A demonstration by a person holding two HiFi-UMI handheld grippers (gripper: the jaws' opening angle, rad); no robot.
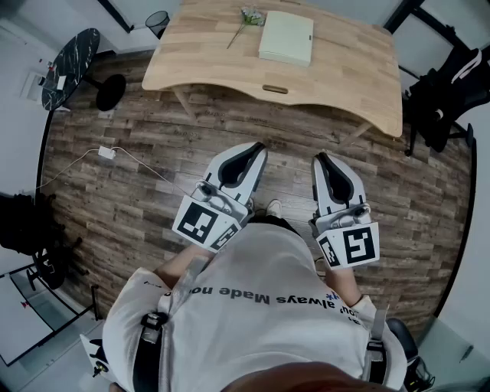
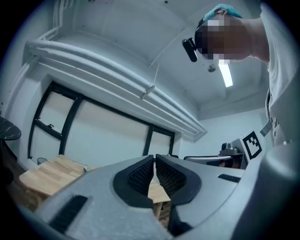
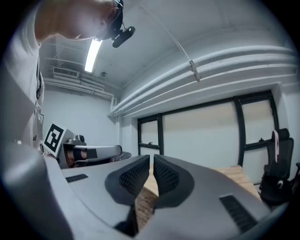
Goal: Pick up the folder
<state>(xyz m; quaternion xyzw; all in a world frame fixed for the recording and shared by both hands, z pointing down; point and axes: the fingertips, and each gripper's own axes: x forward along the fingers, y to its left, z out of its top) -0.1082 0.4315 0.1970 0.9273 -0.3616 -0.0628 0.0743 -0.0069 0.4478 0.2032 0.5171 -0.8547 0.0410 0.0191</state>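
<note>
A pale green folder [image 1: 286, 37] lies flat on the wooden table [image 1: 230, 69] at the top of the head view. Both grippers hang level over the floor, well short of the table. My left gripper [image 1: 256, 148] is shut, its black pads together with nothing between them; in the left gripper view its jaws [image 2: 154, 159] point toward the table [image 2: 47, 176]. My right gripper [image 1: 319, 158] is shut and empty too, its jaws [image 3: 151, 159] closed in the right gripper view. The folder does not show in either gripper view.
A sprig of dried flowers [image 1: 246, 21] lies left of the folder. A round black side table [image 1: 70, 57] and a stool base [image 1: 111, 92] stand at the left. A white charger and cable [image 1: 107, 153] lie on the wood floor. A black chair [image 1: 448, 88] sits at the right.
</note>
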